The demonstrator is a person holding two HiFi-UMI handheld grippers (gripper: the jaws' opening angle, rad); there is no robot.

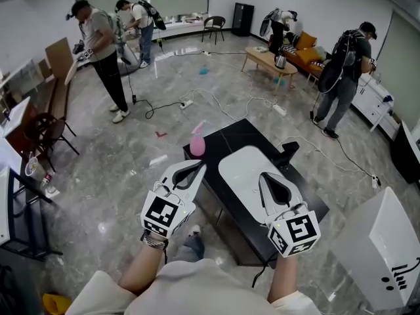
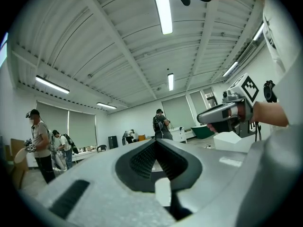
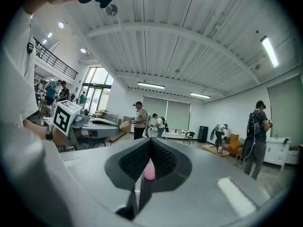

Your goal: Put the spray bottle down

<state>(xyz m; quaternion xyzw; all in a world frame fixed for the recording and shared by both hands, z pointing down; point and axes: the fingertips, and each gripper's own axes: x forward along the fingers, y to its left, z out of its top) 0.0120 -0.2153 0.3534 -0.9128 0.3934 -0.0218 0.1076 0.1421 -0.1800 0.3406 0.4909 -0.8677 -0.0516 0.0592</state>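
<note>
A pink spray bottle (image 1: 197,144) stands upright on the far left corner of the black table (image 1: 231,134), free of both grippers. My left gripper (image 1: 195,168) hovers just short of it, level, jaws shut and empty. My right gripper (image 1: 266,176) is over the white oval board (image 1: 241,167) on the table, its jaws also closed with nothing between them. In the right gripper view the jaws (image 3: 150,142) meet at the tip and the pink bottle (image 3: 149,170) shows small beyond them. The left gripper view shows its closed jaws (image 2: 156,143) and the right gripper (image 2: 226,113) beside.
A black device (image 1: 287,153) sits at the table's right edge. A white box (image 1: 384,245) stands at the near right. Cables (image 1: 216,100) trail over the grey floor. Several people stand around the room; a dark chair (image 1: 46,130) is at the left.
</note>
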